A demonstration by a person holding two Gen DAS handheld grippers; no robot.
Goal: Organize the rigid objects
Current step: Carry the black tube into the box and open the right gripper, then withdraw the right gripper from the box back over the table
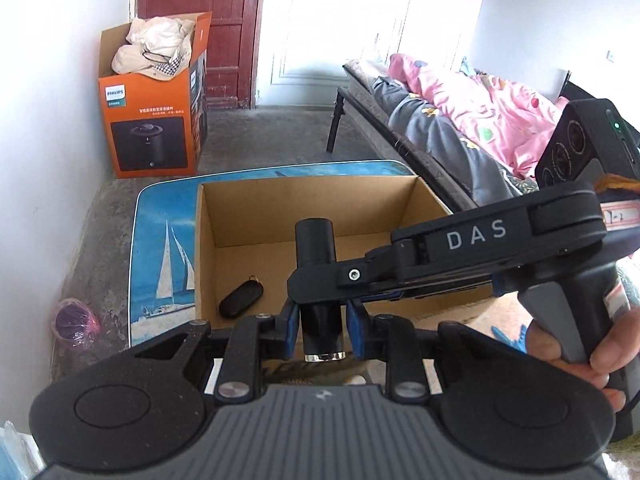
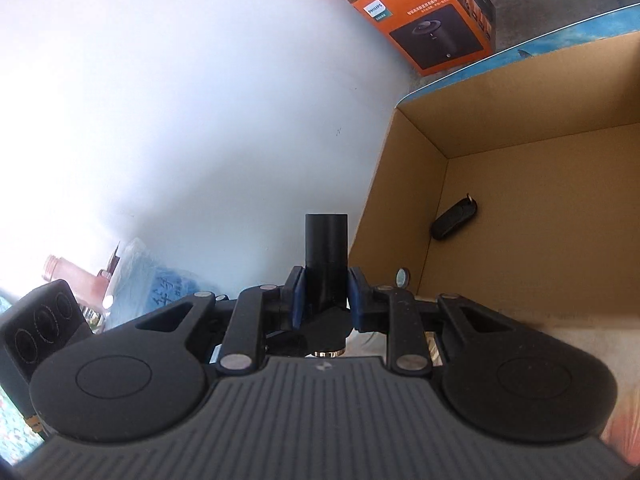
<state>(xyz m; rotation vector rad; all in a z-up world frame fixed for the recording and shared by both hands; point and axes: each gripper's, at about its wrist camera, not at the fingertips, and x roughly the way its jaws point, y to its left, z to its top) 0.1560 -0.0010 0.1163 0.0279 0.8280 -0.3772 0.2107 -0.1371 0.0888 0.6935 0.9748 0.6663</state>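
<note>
Two grippers clamp one black cylinder (image 1: 319, 288): your right gripper (image 1: 320, 276) grasps its middle, and your left gripper (image 1: 320, 322) appears to pinch its lower end, above the near edge of the cardboard box (image 1: 320, 184) holding a black key fob (image 1: 241, 300). Releasing unevenly could tip the cylinder outside the box or onto the fob.

My black tube (image 1: 316, 248) sits between blue pads (image 1: 291, 326), over a brown box (image 1: 400, 208) on a blue sailboat-print table (image 1: 164, 256), orange carton (image 1: 152, 120) upper left.
</note>
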